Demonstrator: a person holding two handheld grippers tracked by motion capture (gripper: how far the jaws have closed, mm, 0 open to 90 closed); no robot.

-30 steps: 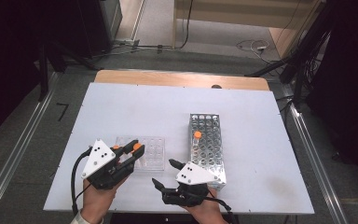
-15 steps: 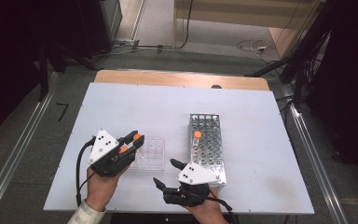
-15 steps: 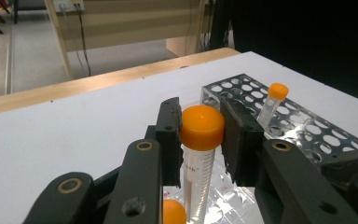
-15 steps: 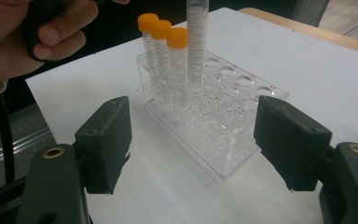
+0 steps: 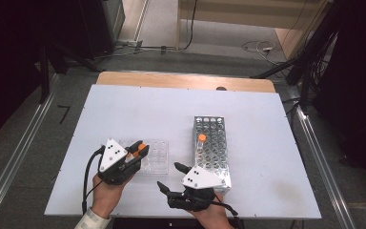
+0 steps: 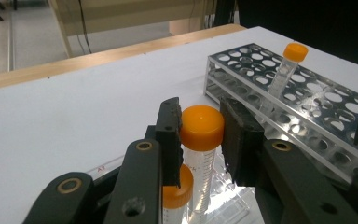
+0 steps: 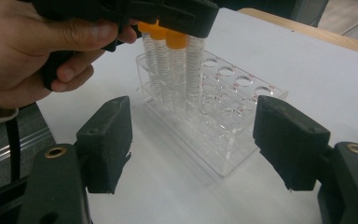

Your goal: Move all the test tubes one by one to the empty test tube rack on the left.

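Now we've got left gripper [image 6: 200,140] jaws pinching clear plastic tube w/ orange screw cap [image 6: 202,127] just under cap, over small clear rack [image 5: 153,156] on white counter [image 5: 124,114]. Light, stiff, slick; grip near cap. Right gripper [image 7: 191,140] jaws spread, empty.

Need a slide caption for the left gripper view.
Left gripper clamps an orange-capped clear tube beside the clear acrylic tube rack.
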